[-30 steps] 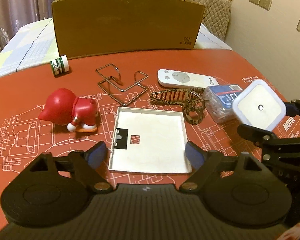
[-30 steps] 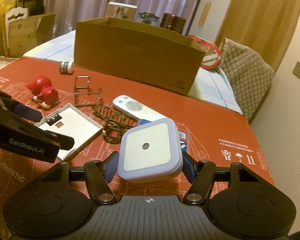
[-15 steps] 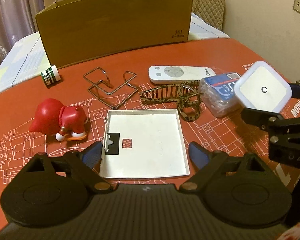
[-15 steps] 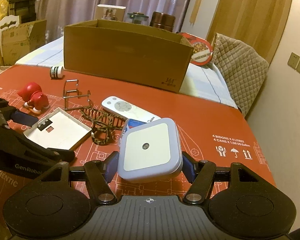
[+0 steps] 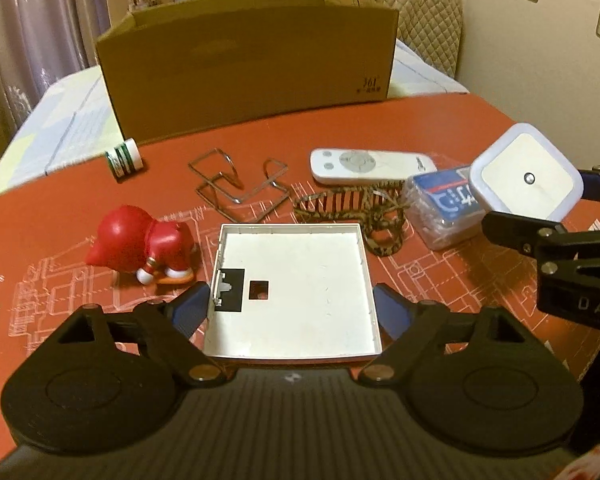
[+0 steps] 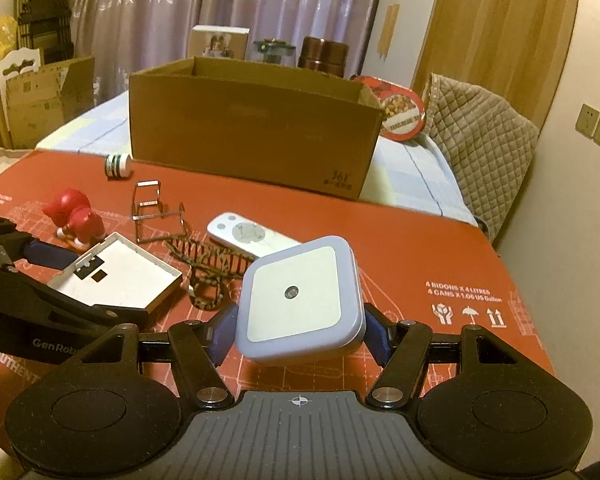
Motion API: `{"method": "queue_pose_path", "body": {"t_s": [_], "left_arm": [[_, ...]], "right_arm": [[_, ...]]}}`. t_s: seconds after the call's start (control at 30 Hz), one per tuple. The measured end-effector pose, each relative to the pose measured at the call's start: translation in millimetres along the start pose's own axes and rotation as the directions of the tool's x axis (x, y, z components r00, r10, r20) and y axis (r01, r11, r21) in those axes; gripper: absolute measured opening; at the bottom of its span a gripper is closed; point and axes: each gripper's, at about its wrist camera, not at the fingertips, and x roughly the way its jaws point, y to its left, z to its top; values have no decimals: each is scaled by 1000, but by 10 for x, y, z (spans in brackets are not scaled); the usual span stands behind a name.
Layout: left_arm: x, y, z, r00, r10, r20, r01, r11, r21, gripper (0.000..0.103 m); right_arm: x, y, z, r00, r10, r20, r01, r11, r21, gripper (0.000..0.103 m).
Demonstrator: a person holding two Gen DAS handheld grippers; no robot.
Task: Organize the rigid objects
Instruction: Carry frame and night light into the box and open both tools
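Note:
My right gripper [image 6: 298, 334] is shut on a white square night light [image 6: 298, 300] and holds it above the red mat; the light also shows in the left wrist view [image 5: 526, 178]. My left gripper [image 5: 290, 312] is open, its jaws on either side of a flat white square tray [image 5: 300, 276] on the mat; whether they touch it I cannot tell. A brown cardboard box [image 5: 252, 76] stands open at the back, also in the right wrist view [image 6: 252, 136].
On the red mat [image 5: 440, 120] lie a red figurine [image 5: 140, 240], a green-white bottle [image 5: 124, 160], a wire stand [image 5: 236, 184], a white remote [image 5: 368, 164], a patterned hair comb [image 5: 356, 208] and a clear blue-labelled box [image 5: 440, 208]. A quilted chair [image 6: 480, 140] stands behind.
My right gripper has lifted the night light higher and moved it toward the box. My left gripper has drawn back a little from the tray, still open.

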Motion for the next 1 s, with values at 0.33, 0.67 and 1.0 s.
{"method": "queue_pose_path", "body": {"t_s": [0.33,0.67,1.0], "left_arm": [[-321,157,412,997,44,57,-40,997,-69,85],[-428,487,1437,983,90,162,-80,994,-69,85],[110,973,2559,986,91,143,-78,992,-98,85]], "right_arm": [[-64,-148,353,997,64,40,-66,997,52,62],[292,-620,1507,977,175,120,-191,971,143,62],[1230,-943,2574,968,247,48,-252,953,166,62]]}}
